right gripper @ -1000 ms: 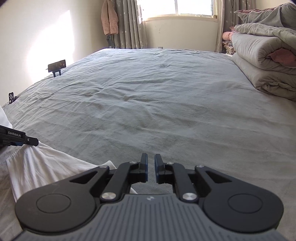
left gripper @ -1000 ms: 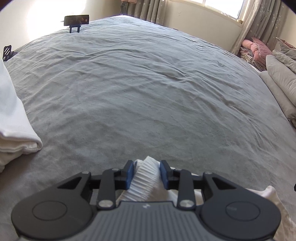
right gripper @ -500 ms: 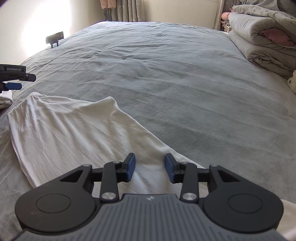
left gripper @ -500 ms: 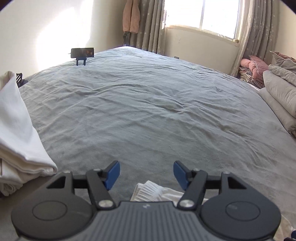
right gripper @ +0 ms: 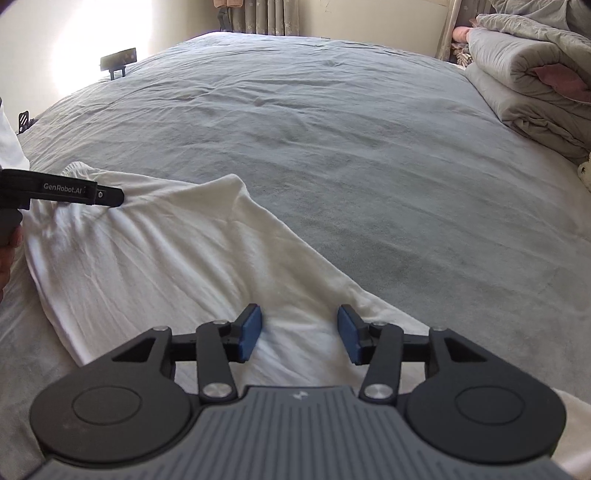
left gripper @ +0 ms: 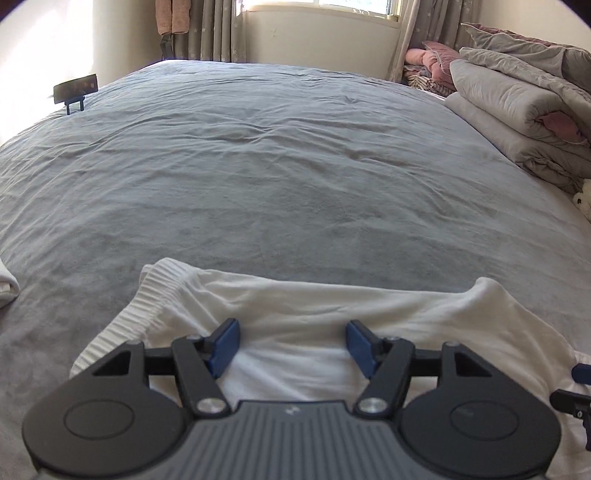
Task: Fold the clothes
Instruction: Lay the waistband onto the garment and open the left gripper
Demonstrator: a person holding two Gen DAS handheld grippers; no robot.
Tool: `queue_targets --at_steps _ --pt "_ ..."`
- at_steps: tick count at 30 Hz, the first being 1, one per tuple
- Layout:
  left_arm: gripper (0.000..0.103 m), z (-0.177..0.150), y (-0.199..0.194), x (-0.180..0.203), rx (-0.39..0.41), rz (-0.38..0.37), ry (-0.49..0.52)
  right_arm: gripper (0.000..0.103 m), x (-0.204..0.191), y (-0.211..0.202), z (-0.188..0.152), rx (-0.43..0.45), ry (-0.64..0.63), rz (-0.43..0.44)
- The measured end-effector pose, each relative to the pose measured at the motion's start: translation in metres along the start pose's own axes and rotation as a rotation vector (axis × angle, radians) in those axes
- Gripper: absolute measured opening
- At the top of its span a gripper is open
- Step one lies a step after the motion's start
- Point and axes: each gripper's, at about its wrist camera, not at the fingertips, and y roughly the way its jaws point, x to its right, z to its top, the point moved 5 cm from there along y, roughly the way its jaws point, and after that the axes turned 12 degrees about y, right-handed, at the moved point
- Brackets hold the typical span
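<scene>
White garment [right gripper: 147, 266] lies spread on the near part of the grey bedspread [left gripper: 280, 177], wrinkled, with a ribbed elastic band [left gripper: 147, 299] at its left end in the left wrist view. Cloth runs from that band rightward under both tools.

Left gripper [left gripper: 291, 345]: jaws spread wide, blue pads [left gripper: 225, 343] apart, nothing between them; white cloth sits below the gap. Whether the pads touch the fabric cannot be told. Right gripper [right gripper: 297, 334]: jaws likewise parted, released, holding nothing, poised over the garment's near edge. In the right wrist view the left tool's black body, lettered "GenRobot.AI", reaches in from the left edge over the garment's far-left corner; part of a hand [right gripper: 7, 247] shows beneath it.

A folded white stack [left gripper: 7, 288] sits at the left edge of the bed, apart from the garment. A rolled grey comforter [left gripper: 524, 118] lies along the right side. A small dark device on a stand [left gripper: 75, 88] rests at the far-left edge of the bed. Curtains [left gripper: 207, 29] and a bright window [left gripper: 325, 3] stand beyond.
</scene>
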Motion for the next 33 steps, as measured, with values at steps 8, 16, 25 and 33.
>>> queue_targets --at_steps 8,16,25,33 --pt "0.066 -0.001 -0.016 0.007 0.04 -0.02 0.021 0.053 -0.016 -0.02 -0.003 0.046 -0.06 0.023" --pt "0.066 -0.018 -0.025 0.015 0.021 -0.064 0.053 0.062 -0.022 -0.01 -0.016 0.0 -0.056 -0.013" --pt "0.067 -0.041 -0.036 0.007 0.014 -0.015 0.149 0.076 -0.009 -0.025 -0.04 0.02 -0.012 -0.006" --pt "0.069 -0.049 -0.042 -0.001 0.012 0.011 0.165 0.096 0.011 -0.039 -0.062 0.033 0.016 -0.02"
